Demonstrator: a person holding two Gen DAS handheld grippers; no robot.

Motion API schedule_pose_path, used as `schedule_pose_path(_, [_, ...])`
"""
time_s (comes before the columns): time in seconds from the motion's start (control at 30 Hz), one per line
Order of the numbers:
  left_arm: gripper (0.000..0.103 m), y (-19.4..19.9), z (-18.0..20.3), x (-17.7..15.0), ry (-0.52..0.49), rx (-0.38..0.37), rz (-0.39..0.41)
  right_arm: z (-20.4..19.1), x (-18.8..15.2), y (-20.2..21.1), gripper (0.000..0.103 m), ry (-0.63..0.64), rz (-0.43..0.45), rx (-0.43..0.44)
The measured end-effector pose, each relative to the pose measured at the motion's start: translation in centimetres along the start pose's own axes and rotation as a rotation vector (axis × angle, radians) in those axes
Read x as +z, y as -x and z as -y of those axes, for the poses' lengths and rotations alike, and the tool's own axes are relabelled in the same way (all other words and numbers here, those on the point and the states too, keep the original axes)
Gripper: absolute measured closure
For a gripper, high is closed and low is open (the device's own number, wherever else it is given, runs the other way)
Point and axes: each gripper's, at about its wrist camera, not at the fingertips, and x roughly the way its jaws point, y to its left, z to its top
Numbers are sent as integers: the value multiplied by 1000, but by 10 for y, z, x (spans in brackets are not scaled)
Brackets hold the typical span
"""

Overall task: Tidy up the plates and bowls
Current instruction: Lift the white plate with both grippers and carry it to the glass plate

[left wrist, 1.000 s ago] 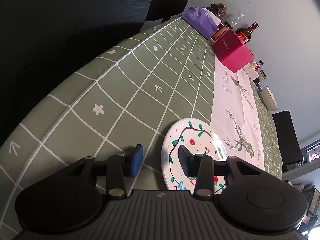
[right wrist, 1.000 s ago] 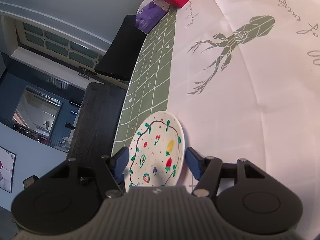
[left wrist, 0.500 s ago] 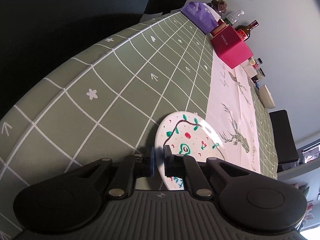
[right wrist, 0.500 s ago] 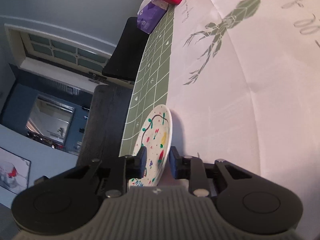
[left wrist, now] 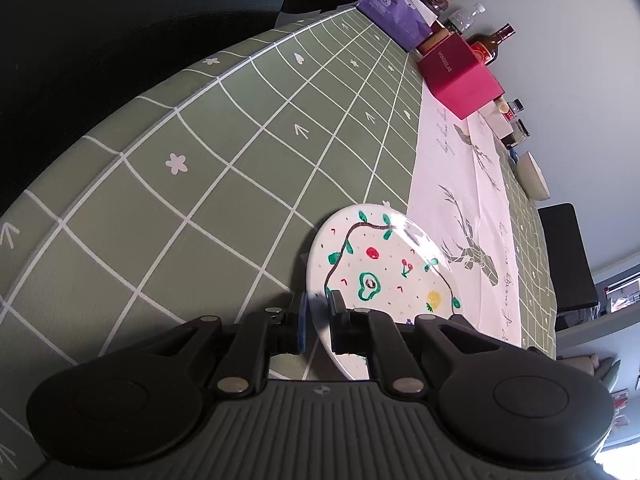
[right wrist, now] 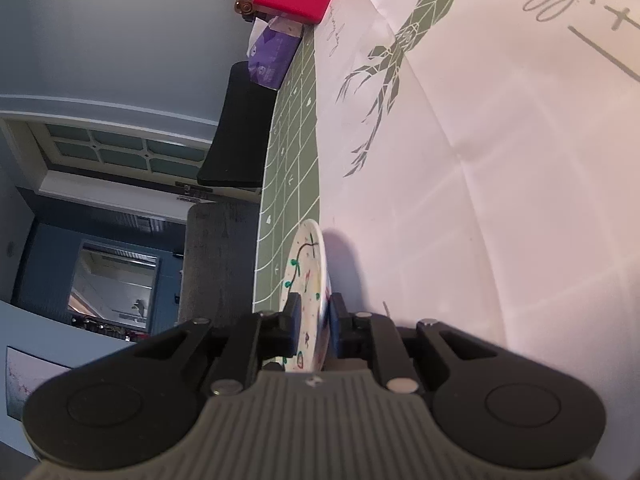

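A white plate painted with fruit and a leafy vine is held tilted above the green checked tablecloth. My left gripper is shut on its near rim. In the right wrist view the plate shows almost edge-on, lifted off the table. My right gripper is shut on its rim, one finger on each face. A pale ribbed bowl stands far off at the table's right side.
A red box, a purple packet, bottles and small jars stand at the far end. A white runner with a deer print lies along the table. Dark chairs stand beside it.
Both grippers closed on the plate's rim from opposite sides. The plate has been lifted off the table and tipped up toward vertical.
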Motion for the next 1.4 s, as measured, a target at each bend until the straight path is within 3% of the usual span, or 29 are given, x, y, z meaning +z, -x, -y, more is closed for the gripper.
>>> schedule_pose_path(0.03, [91, 0, -1, 0, 10, 0, 5, -1, -1, -1, 90, 20, 3, -10])
schedule_pose_path(0.1, [79, 0, -3, -1, 34, -2, 11, 2, -3, -1, 92, 8, 8, 3])
schedule_pose_path(0.2, [62, 0, -12, 1, 82, -70, -6, 14, -6, 3, 100, -105, -10, 6])
schedule_pose_path(0.27, [53, -1, -18, 2, 121, -121, -10, 18, -12, 9, 100, -224, -22, -13])
schedule_pose_path(0.43, [50, -3, -21, 2, 174, -160, -57, 14, -27, 11, 98, -349, -21, 9])
schedule_pose_path(0.53, [51, -6, -20, -2, 182, -176, -93, 15, -34, 10, 97, -411, -32, 42])
schedule_pose_path(0.6, [67, -4, -17, -5, 168, -132, -74, 14, -36, 5, 98, -415, -49, 27])
schedule_pose_path(0.7, [79, -3, -14, -7, 159, -105, -64, 18, -36, 3, 102, -431, -58, 8])
schedule_pose_path(0.93, [81, 9, 16, -16, -43, -45, -3, 12, -34, 7, 100, -342, -11, 16])
schedule_pose_path(1.1, [82, 15, 30, -24, -109, -55, -7, 4, -33, 17, 97, -207, 32, -10])
schedule_pose_path(1.2, [82, 19, 33, -29, -130, -80, -9, 3, -33, 25, 96, -157, 40, -1])
schedule_pose_path(1.4, [81, 27, 43, -41, -170, -167, -38, 16, -39, 51, 94, -204, 75, 110])
